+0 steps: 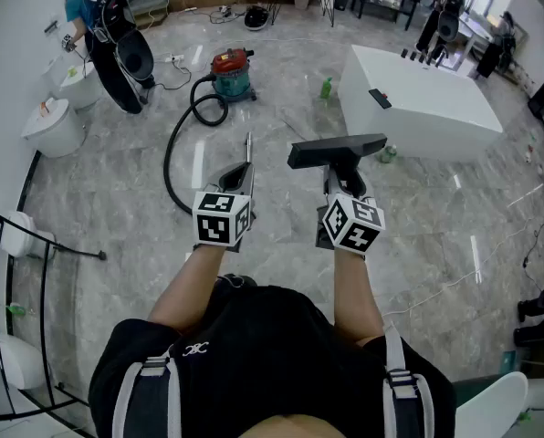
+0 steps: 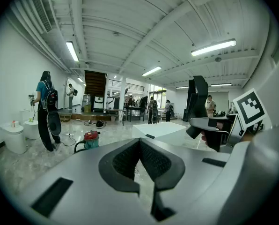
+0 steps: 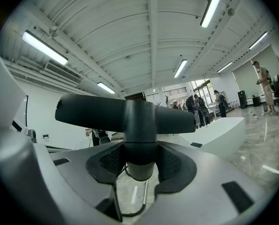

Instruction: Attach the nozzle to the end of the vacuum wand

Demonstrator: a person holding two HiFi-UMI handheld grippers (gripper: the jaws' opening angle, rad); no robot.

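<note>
The right gripper (image 3: 138, 165) had its jaws pinching the neck of the black T-shaped nozzle (image 1: 336, 151), held up in the air with the wide head across the top. The left gripper (image 2: 140, 158) had its jaws pressed together on nothing. The thin wand (image 1: 248, 149) showed just past its tip, apart from the nozzle. Container-wise, the vacuum (image 1: 233, 73) sat on the floor further out, a teal drum with its red lid on, so no idea what was inside. Its black hose (image 1: 176, 144) looped back toward the wand. A green bottle (image 1: 326, 88) stood by the white worktop (image 1: 436, 108); couldn't see its contents.
</note>
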